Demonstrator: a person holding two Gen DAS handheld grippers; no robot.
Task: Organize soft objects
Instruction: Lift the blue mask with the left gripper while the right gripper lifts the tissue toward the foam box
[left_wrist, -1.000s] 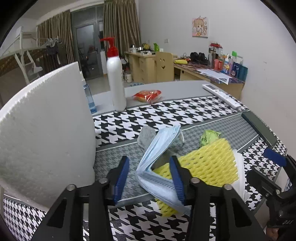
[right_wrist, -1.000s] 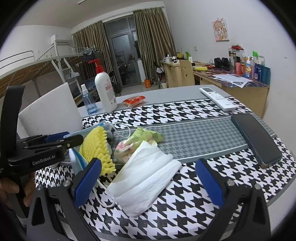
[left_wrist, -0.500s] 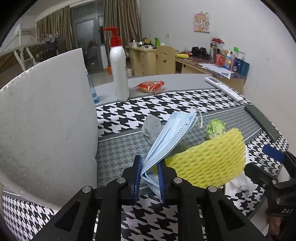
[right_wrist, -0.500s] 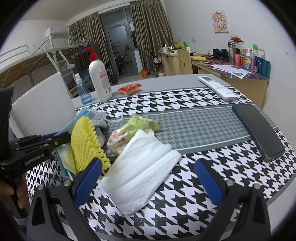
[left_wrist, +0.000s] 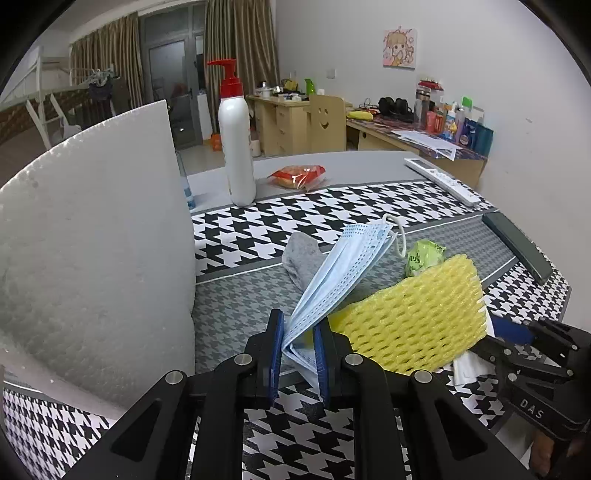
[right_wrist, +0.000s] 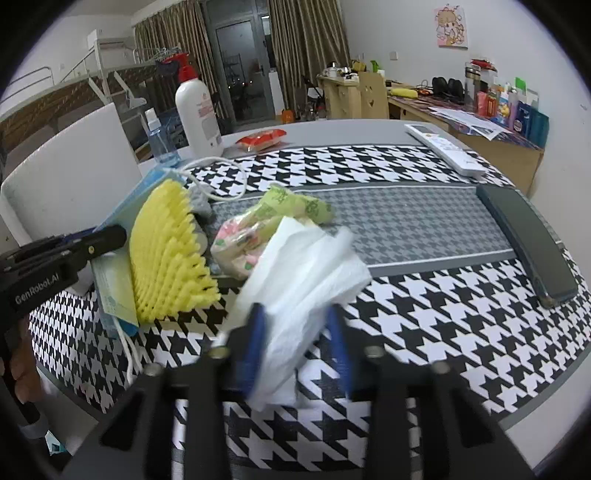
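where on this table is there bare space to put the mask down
Free: the grey strip between the green packet and the dark phone, and the houndstooth cloth up to the remote. Crowded: the pile around the yellow foam net beside the white foam board.

place: dorm room | cues: loft bed, desks, curtains
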